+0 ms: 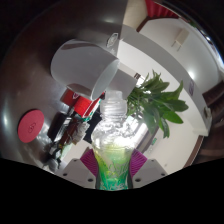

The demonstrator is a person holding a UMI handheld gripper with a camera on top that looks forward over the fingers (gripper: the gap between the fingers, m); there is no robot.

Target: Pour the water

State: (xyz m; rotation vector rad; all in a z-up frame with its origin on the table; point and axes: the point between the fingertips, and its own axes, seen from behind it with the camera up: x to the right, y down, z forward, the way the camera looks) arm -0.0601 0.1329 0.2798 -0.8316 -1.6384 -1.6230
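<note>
A clear plastic bottle (113, 140) with a greenish lower body and an open threaded neck stands upright between my fingers. My gripper (112, 162) is shut on the bottle: both purple pads (88, 160) press on its sides. The bottle's mouth sits just in front of a grey cylindrical container (82, 68) beyond the fingers. No water stream shows.
A green leafy plant (158, 102) stands to the right of the bottle. Red items (76, 99) and small clutter lie left of it on the surface. A white counter or shelf (170, 45) runs behind at the right.
</note>
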